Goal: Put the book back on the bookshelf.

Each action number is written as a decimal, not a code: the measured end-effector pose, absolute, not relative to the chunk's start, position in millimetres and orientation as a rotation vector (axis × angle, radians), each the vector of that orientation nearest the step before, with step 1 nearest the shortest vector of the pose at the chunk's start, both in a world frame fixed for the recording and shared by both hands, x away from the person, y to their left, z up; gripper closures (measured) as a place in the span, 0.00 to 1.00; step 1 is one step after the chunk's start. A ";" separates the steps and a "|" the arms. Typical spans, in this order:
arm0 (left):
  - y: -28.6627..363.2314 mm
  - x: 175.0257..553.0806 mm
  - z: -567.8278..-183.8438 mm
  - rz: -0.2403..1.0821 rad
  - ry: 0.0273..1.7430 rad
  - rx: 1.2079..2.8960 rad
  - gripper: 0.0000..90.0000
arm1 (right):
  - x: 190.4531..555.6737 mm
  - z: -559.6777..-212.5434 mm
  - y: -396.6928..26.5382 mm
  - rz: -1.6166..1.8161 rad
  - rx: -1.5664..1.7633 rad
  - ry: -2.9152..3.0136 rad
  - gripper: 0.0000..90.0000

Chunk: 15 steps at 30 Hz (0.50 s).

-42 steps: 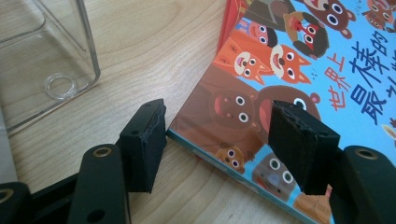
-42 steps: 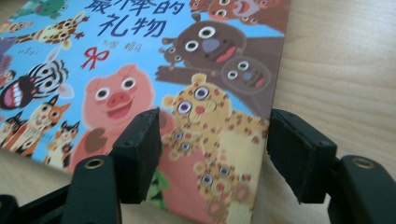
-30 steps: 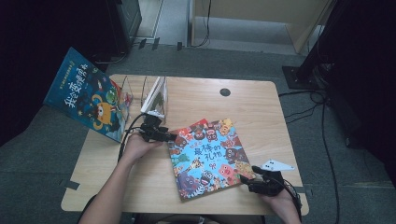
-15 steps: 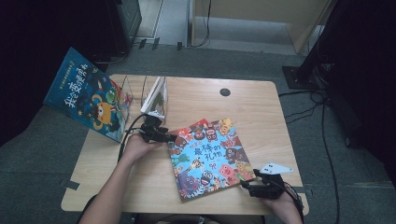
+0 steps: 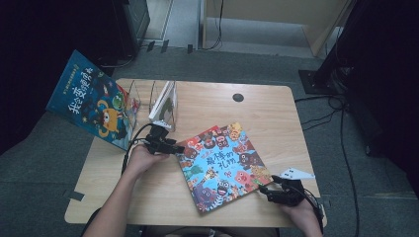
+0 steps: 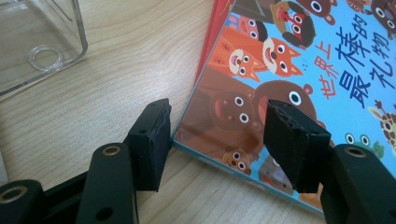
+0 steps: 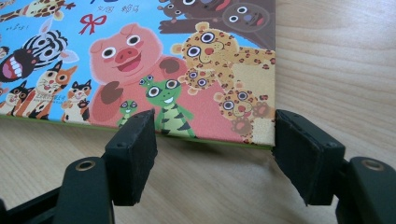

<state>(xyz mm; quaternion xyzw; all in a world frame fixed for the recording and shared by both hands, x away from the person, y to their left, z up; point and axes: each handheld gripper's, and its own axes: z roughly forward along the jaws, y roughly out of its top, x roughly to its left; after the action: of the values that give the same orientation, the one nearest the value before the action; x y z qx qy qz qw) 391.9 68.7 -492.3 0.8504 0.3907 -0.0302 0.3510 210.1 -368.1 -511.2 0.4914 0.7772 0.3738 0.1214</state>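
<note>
picture book [image 5: 222, 165] flat on table [image 5: 276, 113], left gripper [image 5: 174, 147] closing around its corner, right gripper [image 5: 262, 188] open at its edge

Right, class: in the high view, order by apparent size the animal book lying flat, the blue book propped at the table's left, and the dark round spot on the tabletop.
1. Animal book
2. Blue book, close behind, though tilted, so unsure
3. Dark round spot, plainly smallest

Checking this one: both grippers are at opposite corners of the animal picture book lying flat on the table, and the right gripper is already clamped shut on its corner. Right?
Not quite. The right gripper is open: in the right gripper view its fingers stand apart at the corner of the animal picture book, not pressing it. The rest holds: the left gripper is at the opposite corner, and the book lies flat on the table.
</note>
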 end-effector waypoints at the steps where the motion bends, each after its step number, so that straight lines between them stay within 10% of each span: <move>1: 68.9 392.1 -492.5 -0.078 1.012 2.202 0.47 | 211.2 -511.2 -368.4 1.093 1.436 2.267 0.35; 15: 76.4 380.4 -493.0 -0.136 1.041 2.202 0.52 | 225.8 -510.5 -375.1 1.071 1.525 2.188 0.38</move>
<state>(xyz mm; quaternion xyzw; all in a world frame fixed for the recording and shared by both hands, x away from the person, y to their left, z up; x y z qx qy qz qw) 380.4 76.4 -493.0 0.8475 0.4006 -0.0523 0.3442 225.8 -375.1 -510.5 0.5259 0.7545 0.3693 0.1334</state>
